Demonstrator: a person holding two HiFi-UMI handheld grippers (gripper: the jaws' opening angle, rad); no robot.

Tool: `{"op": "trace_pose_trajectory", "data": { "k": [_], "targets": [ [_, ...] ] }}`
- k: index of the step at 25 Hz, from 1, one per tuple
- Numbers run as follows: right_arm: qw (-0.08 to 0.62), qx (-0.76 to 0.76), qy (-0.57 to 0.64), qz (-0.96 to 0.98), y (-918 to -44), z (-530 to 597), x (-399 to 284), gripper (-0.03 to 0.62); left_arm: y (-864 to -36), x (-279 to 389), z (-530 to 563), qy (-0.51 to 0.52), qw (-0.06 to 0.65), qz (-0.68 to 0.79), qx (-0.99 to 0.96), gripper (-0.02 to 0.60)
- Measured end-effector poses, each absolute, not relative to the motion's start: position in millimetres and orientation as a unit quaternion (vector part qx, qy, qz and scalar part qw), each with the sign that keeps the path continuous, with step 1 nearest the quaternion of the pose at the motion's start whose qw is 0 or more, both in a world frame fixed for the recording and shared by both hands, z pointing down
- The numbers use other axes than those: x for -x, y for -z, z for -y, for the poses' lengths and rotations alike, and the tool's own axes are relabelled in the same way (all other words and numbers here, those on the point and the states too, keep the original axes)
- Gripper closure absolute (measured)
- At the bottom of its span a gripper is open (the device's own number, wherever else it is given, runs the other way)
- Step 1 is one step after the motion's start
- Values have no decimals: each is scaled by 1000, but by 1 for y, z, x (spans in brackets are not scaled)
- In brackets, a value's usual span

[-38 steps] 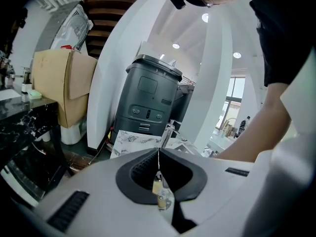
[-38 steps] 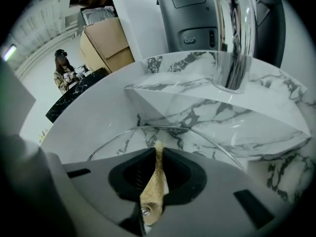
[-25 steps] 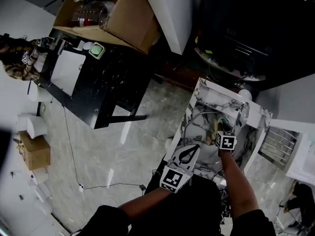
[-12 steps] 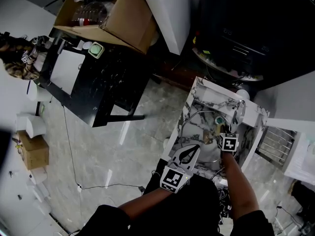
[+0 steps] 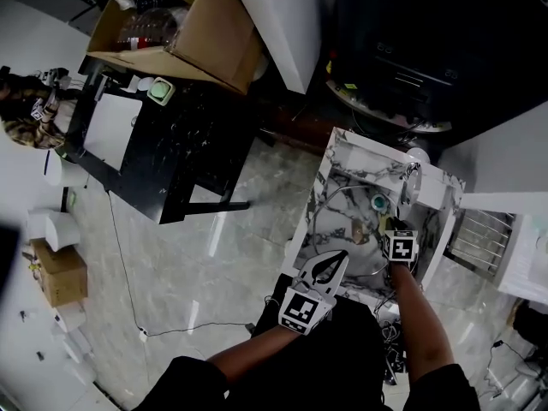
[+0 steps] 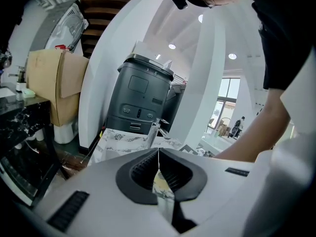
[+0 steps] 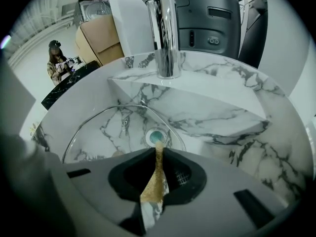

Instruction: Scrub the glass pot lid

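Note:
A glass pot lid point(image 5: 338, 225) with a metal rim lies tilted in the marble sink point(image 5: 342, 157). My left gripper point(image 5: 341, 255) is at the lid's near edge, its jaws shut on the rim, which shows as a thin edge-on sliver between them in the left gripper view point(image 6: 158, 152). Further right, my right gripper point(image 5: 385, 223) is shut on a thin golden-brown scrub pad point(image 7: 154, 181). In the right gripper view the pad's tip points over the lid point(image 7: 98, 132) towards the teal drain point(image 7: 156, 136), with the right gripper point(image 7: 158, 149) just above the glass.
A chrome faucet point(image 7: 165, 33) stands on the sink's back ledge, with a dark bin point(image 7: 212, 19) behind it. A wire rack point(image 5: 479, 238) is to the right. A black table point(image 5: 163, 144) and cardboard box point(image 5: 180, 32) stand on the left, beside a person point(image 7: 57, 65).
The head view has shifted a little. My right gripper has drawn slightly back from the drain with the pad. The left gripper has stayed put.

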State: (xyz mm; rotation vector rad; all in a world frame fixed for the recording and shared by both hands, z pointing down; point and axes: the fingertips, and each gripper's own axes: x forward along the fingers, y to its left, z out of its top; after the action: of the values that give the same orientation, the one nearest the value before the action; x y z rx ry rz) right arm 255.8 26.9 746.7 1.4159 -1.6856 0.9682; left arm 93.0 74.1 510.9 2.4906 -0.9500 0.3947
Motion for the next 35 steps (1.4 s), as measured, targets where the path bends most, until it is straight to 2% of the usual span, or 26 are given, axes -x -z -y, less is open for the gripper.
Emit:
{"op": "trace_pose_trajectory", "data": {
  "k": [17, 35],
  "targets": [
    [374, -530, -403, 646, -754, -81, -246, 536, -514, -67, -91, -140, 218, 343, -903, 563],
    [410, -454, -428, 665, -759, -96, -190, 536, -510, -36, -103, -125, 226, 363, -895, 563]
  ]
}}
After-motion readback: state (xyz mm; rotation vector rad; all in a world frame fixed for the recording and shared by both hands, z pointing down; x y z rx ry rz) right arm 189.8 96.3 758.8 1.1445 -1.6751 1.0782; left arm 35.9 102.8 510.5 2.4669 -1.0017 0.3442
